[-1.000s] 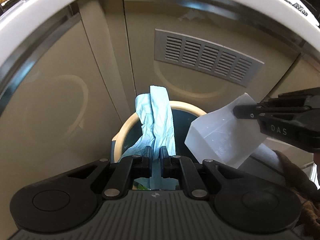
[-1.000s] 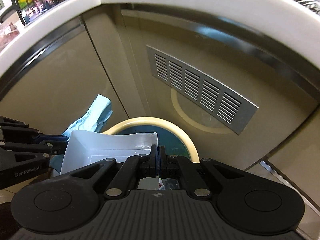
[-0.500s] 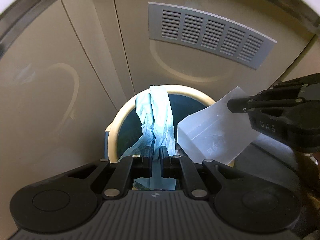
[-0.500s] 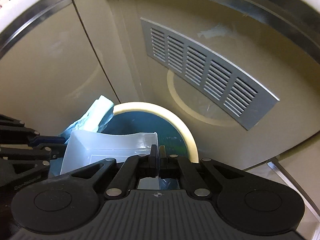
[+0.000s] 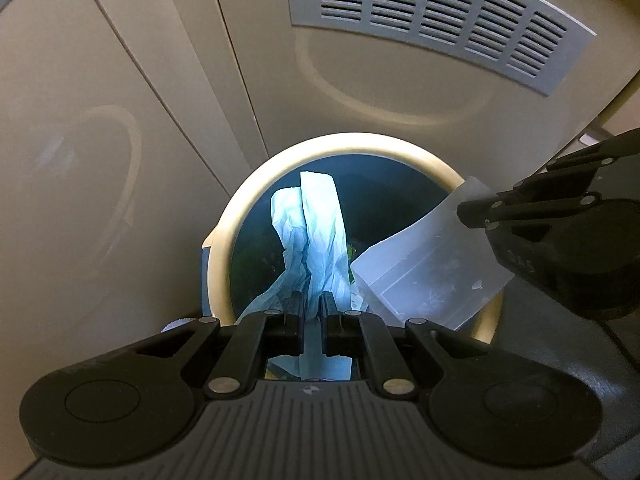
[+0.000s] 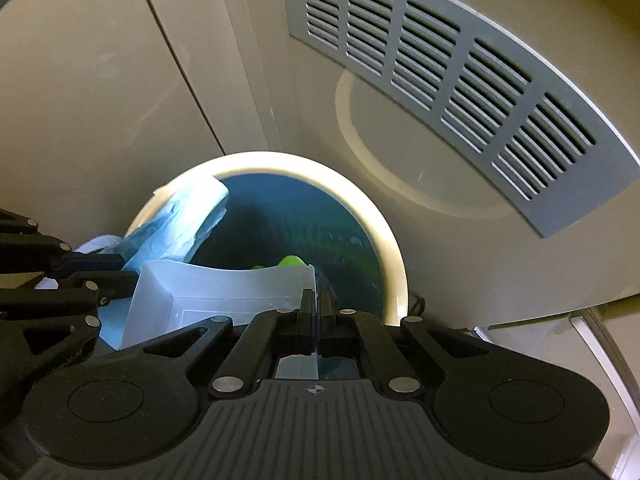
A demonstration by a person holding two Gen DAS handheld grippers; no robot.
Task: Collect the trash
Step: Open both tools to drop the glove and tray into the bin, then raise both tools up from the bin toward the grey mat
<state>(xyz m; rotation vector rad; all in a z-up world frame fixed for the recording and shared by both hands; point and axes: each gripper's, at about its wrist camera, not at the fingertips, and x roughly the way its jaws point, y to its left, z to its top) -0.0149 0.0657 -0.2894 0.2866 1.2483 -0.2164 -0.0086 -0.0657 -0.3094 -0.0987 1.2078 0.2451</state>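
You could barely read anything here: the only lettering sat on the side of your right gripper (image 5: 464, 212) in the left wrist view, pale characters on the black body that looked like "DAS", turned and blurred, so the reading stayed uncertain.

Bin (image 5: 224, 236) before cabinet (image 5: 100, 80); tissue (image 5: 320, 232) left, plastic container (image 5: 424, 268) right, above opening.
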